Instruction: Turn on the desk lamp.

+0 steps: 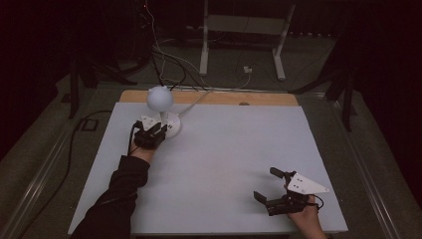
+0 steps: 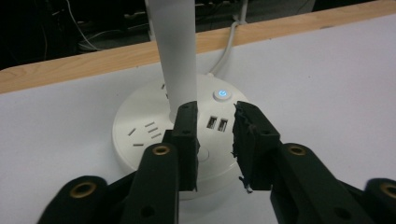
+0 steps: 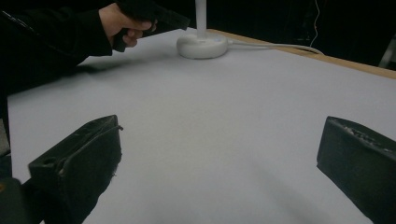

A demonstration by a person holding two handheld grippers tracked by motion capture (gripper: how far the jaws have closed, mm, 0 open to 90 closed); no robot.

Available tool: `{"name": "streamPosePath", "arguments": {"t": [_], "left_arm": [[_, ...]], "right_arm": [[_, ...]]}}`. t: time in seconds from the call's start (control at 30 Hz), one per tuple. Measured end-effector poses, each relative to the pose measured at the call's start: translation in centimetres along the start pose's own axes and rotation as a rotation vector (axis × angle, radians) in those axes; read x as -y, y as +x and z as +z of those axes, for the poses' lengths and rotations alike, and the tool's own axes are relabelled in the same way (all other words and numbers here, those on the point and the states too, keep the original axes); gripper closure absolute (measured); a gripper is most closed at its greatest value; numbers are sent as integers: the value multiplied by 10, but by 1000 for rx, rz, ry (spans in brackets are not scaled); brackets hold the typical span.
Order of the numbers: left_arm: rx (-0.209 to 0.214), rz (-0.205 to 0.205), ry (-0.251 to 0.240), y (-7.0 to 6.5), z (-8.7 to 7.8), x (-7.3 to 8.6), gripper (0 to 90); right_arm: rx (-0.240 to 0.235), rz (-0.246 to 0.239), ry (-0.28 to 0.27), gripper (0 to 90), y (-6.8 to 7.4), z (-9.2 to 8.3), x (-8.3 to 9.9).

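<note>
Left gripper sits at the far-left part of the white table, right over the near edge of the lamp base. Jaws are parted a little, nothing between them; in the left gripper view they hover just above the round base, tips either side of the two USB ports. Lamp stem rises straight up from the base centre, just beyond the left jaw, so it blocks that side of the approach. Power button glows blue, just behind the USB ports. Flat-slot sockets show on the base top, left of the stem. Round white lamp head tops the stem, above and slightly behind the gripper in the high view. White cord leaves the back of the base and runs off over the wooden table edge. Right gripper is well apart, near the front-right corner, jaws spread wide, holding nothing, bare tabletop between them. Its own view looks across the table at the base and the left hand beside it. No containers on the table. Floor behind has loose cables and a white stand frame.
</note>
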State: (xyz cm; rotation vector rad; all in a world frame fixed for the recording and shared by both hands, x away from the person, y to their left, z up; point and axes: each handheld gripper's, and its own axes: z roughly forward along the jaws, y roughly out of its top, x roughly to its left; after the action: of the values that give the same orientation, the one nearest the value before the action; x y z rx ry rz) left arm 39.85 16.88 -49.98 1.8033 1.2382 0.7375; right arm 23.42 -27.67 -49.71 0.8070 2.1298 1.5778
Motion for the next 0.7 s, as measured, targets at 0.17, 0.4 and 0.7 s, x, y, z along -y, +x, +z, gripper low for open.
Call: {"name": "streamPosePath", "arguments": {"t": [0.17, 0.4, 0.7], "left_arm": [[9, 27, 1, 5, 4, 3, 793], [29, 21, 11, 11, 10, 7, 891], [45, 41, 8, 13, 17, 10, 900]], "right_arm": [[-2, 1, 2, 0, 0, 0, 0], [-3, 4, 3, 0, 0, 1, 0], [-4, 4, 8, 0, 0, 1, 1]]}}
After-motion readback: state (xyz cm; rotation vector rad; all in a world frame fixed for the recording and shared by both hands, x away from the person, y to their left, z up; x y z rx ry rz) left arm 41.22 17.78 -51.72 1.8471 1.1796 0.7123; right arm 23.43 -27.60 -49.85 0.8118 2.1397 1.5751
